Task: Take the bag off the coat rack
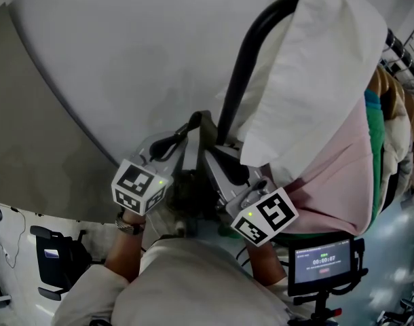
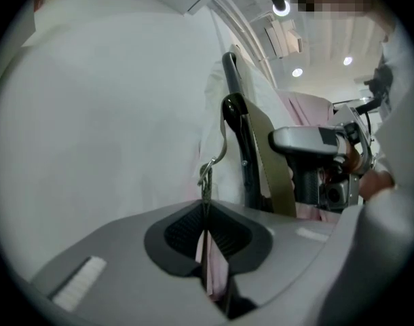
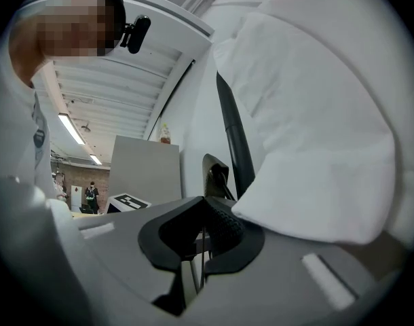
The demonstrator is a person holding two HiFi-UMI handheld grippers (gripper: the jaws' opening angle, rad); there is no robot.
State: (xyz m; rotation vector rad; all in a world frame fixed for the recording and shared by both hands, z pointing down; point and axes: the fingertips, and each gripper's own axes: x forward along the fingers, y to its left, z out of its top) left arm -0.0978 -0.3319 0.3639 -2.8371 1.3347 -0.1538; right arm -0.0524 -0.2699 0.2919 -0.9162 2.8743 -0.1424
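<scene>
Lifting step: the bag looks ready to come off the hook, so my advice is to raise both grippers together, straight up along the coat rack pole (image 1: 242, 63), until the strap clears, then draw toward the body

Grip, left: left gripper (image 2: 207, 231) has its jaws pressed together on a thin band that runs down from a metal snap hook (image 2: 208, 173)

Grip, right: right gripper (image 3: 199, 240) has its jaws nearly closed on a thin dark strip, with a dark loop (image 3: 215, 172) just above them

Care: hold both pinches firm and level; a one-sided pull would probably tilt the load and snag it on the pole

Crowding: white garment (image 1: 309, 66) hangs over the right gripper and touches it, with a pink garment (image 1: 339, 182) beneath, so the lift should stay close to the pole to avoid dragging cloth

Bag position: at the pole, between the two grippers; only its olive strap (image 2: 280, 168) shows for certain, and the body cannot be picked out

Strap axis: long axis runs up and down beside the pole, upper end toward the hook, leaning slightly in the left gripper view

Hook band axis: straight down into the left jaws
</scene>
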